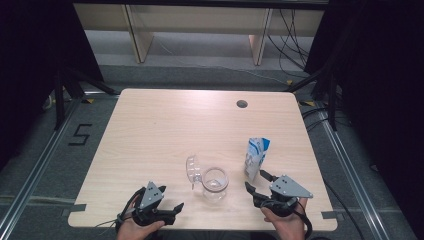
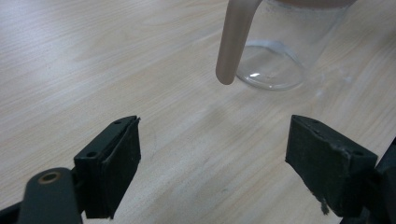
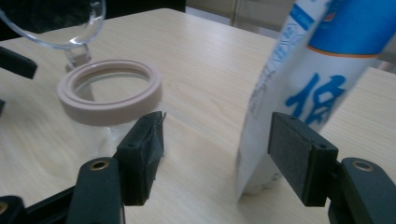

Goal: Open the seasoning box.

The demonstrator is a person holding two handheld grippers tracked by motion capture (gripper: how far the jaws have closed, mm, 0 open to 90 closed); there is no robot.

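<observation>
Pouch (image 1: 257, 158), white with blue print, stands upright on the bench (image 1: 165, 125) toward the near right, just beyond the right gripper (image 1: 256, 181). In the right gripper view the pouch (image 3: 299, 93) leans across the frame, its lower part just ahead of the right-hand pad, the foot sitting on the wood; the pads stand well apart and neither presses on it, so nothing is held. Right gripper jaws wide open, aimed toward the far side with the pouch at the mouth of the gap. Clear jar (image 1: 215, 184) sits at near centre of the bench, between the two grippers, with a pale pink ring around its mouth (image 3: 111, 95) and a clear hinged lid (image 1: 193, 169) standing open on its left. Jar and pouch are near each other but apart. Left gripper (image 1: 176, 209) rests low at the near left, held in a hand (image 1: 137, 231) that comes over the near edge, jaws pointing right toward the jar. In the left gripper view its pads are spread wide over bare wood, nothing between them; the jar's base (image 2: 271, 65) and a pale pink strap hanging down its side (image 2: 233, 42) lie a little ahead. Round cable hole (image 1: 242, 104) in the bench at the far right.
</observation>
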